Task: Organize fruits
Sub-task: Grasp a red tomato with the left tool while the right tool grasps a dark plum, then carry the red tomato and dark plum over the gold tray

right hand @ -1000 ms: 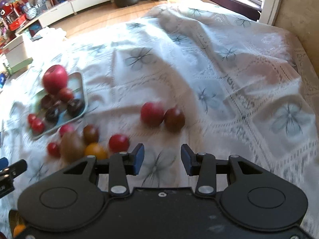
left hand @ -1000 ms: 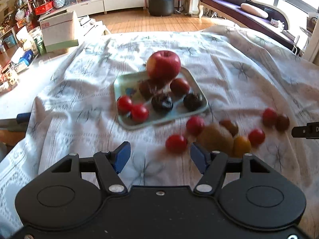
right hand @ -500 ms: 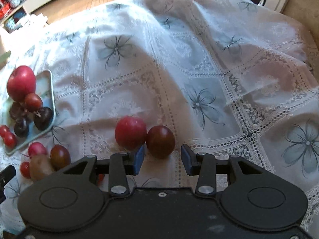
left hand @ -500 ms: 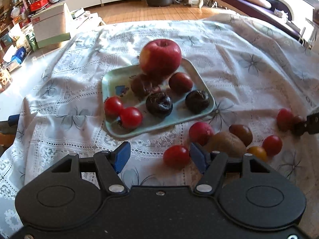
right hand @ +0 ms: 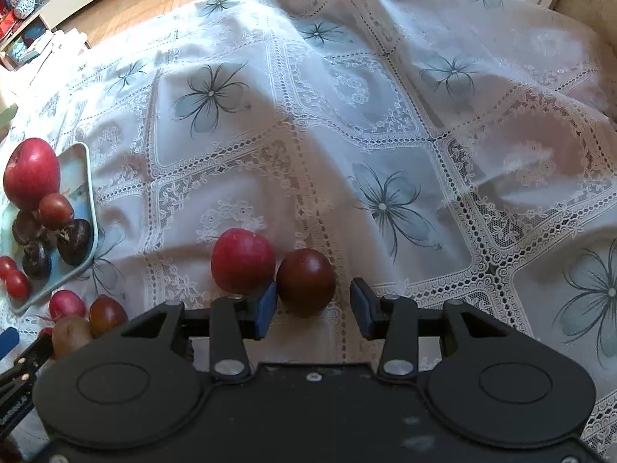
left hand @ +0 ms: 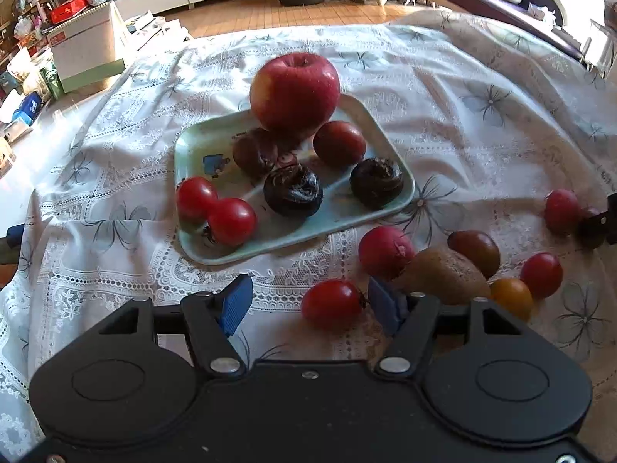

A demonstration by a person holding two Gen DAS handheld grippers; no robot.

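Left gripper (left hand: 308, 303) hangs low over the lace tablecloth (left hand: 462, 123), jaws wide apart and gripping nothing; a red cherry tomato (left hand: 331, 303) lies between them, close to the right-hand pad. Just beyond it sits the pale green tray (left hand: 389, 146) with the big red apple (left hand: 295, 92) at its far end. Right of the tray, the right gripper (right hand: 313, 305) has just eased its jaws wider; a dark plum (right hand: 305, 281) sits between them, unpressed, with a red plum (right hand: 243, 260) touching its tray side.

Black gripper (left hand: 308, 303), blue pads (left hand: 235, 303), silver screws
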